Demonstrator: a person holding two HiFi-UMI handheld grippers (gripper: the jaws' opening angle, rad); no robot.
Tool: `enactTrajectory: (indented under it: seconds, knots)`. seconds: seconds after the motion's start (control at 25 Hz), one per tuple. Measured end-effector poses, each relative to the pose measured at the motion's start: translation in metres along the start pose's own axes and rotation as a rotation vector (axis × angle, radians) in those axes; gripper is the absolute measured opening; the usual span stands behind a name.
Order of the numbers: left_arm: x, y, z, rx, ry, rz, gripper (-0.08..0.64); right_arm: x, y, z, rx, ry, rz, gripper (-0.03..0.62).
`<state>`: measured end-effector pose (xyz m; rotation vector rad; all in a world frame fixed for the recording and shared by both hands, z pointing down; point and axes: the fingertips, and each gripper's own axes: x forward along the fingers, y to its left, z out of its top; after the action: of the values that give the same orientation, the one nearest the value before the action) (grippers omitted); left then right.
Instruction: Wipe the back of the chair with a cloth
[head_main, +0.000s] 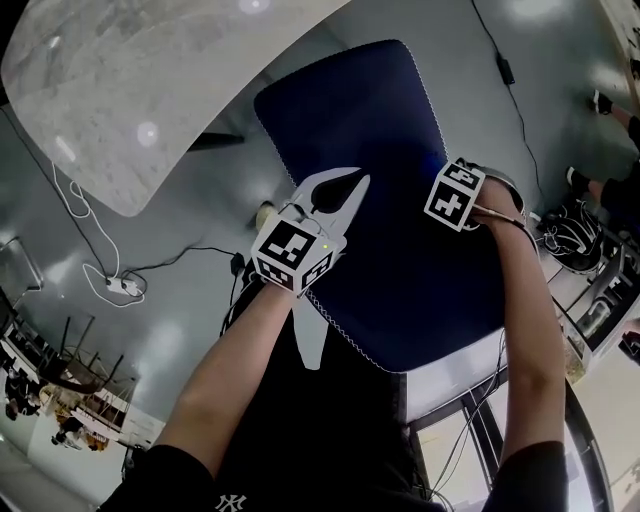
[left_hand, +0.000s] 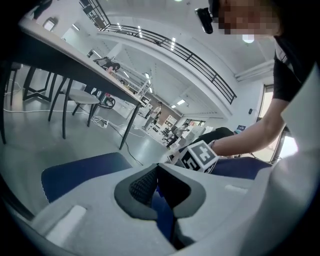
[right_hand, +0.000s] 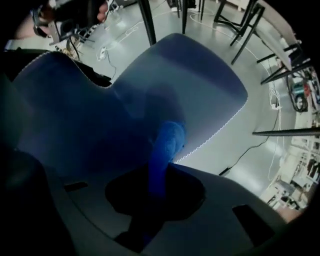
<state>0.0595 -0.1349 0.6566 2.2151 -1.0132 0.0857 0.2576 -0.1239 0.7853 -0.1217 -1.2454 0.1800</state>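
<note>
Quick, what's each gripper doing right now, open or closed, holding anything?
Left gripper: shut, nothing held.
Right gripper: shut on the blue cloth.

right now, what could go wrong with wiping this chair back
The cloth is bunched into a narrow roll in the right gripper, so it may wipe only a thin strip or slip out. The left gripper looks shut and lies over the chair without clamping it, so the chair might shift under pressure.
</note>
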Motion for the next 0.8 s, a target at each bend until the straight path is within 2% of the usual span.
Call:
enactTrajectory:
  seconds: [0.08, 0.16, 0.28, 0.36, 0.52, 0.72, 0.8]
  knots:
    - [0.001, 0.005, -0.003, 0.0, 0.004, 0.007, 0.009, 0.018, 0.007, 0.0, -0.042, 0.063, 0.014, 0.061]
    - [-0.001, 0.011, -0.006, -0.004, 0.005, 0.019, 0.009, 0.033, 0.022, -0.003, -0.066, 0.107, 0.063, 0.061]
    - [-0.009, 0.017, -0.011, -0.014, 0.009, 0.035, 0.009, 0.04, 0.038, -0.004, -0.074, 0.128, 0.104, 0.061]
    - [-0.013, 0.019, -0.012, -0.018, 0.011, 0.041, 0.009, 0.036, 0.046, 0.005, -0.043, 0.1, 0.145, 0.06]
    - [-0.022, 0.021, -0.012, -0.02, 0.005, 0.047, 0.009, 0.027, 0.081, 0.04, 0.016, 0.002, 0.282, 0.061]
    - [-0.033, 0.023, -0.009, -0.019, -0.003, 0.045, 0.009, 0.022, 0.12, 0.08, 0.002, -0.038, 0.34, 0.061]
    - [-0.037, 0.025, -0.009, -0.02, -0.003, 0.043, 0.009, 0.017, 0.136, 0.099, 0.011, -0.084, 0.389, 0.061]
